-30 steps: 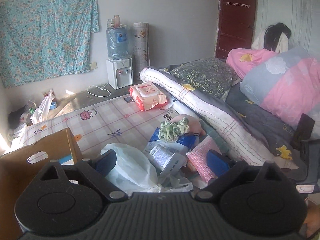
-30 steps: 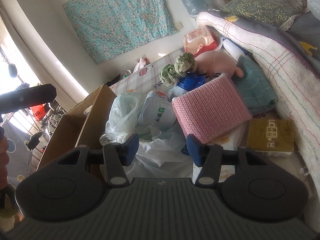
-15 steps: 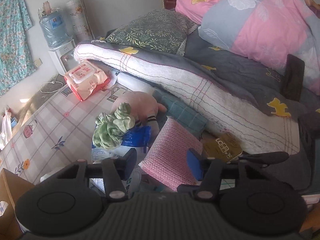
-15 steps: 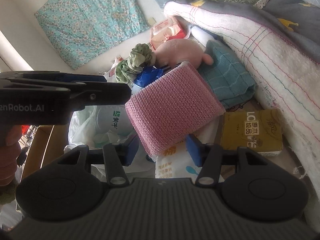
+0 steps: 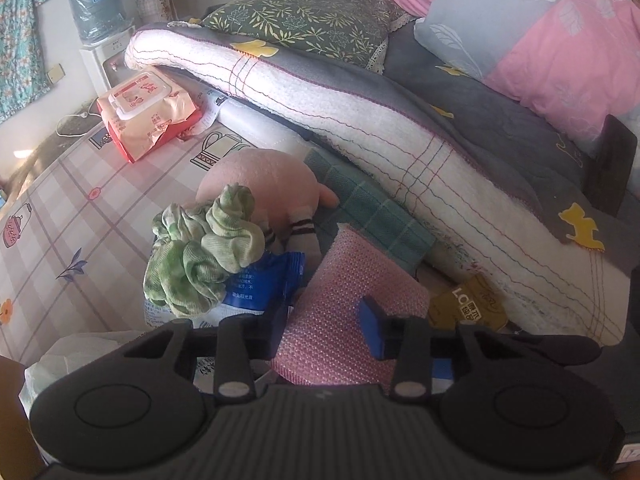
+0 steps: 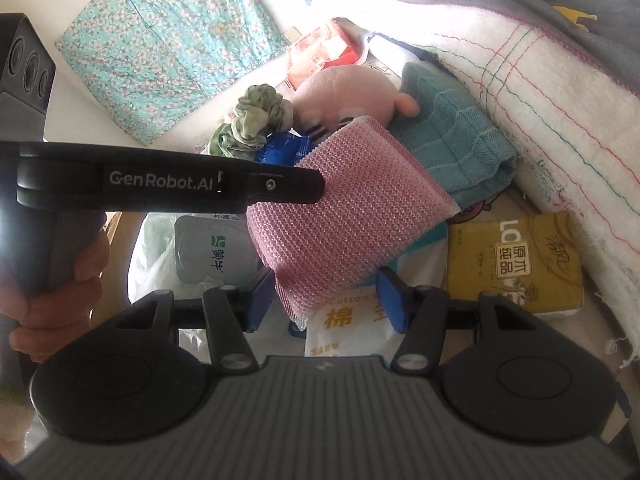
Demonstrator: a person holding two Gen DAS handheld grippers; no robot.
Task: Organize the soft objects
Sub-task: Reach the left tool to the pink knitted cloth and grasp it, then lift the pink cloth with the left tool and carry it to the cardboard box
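Observation:
A folded pink knitted cloth (image 5: 352, 292) lies on a pile of packets; it also shows in the right wrist view (image 6: 352, 208). My left gripper (image 5: 326, 330) is open, its blue pads on either side of the cloth's near end. My right gripper (image 6: 326, 300) is open too, straddling the cloth's near edge. Behind the cloth lie a green scrunched cloth (image 5: 204, 248), a pink plush toy (image 5: 260, 184) and a teal checked towel (image 5: 372, 208). The left gripper's side (image 6: 168, 184) crosses the right wrist view.
A rolled white quilt (image 5: 400, 136) and pillows (image 5: 532, 32) bound the right side. A red wipes pack (image 5: 148, 112) lies at the back on the patterned mat. A yellow tissue pack (image 6: 516, 260), a blue packet (image 5: 264, 284) and white bags (image 6: 348, 328) lie around the pink cloth.
My left gripper has swung right and dropped down onto the pink cloth. My right gripper has moved forward so the cloth's edge now lies between its pads.

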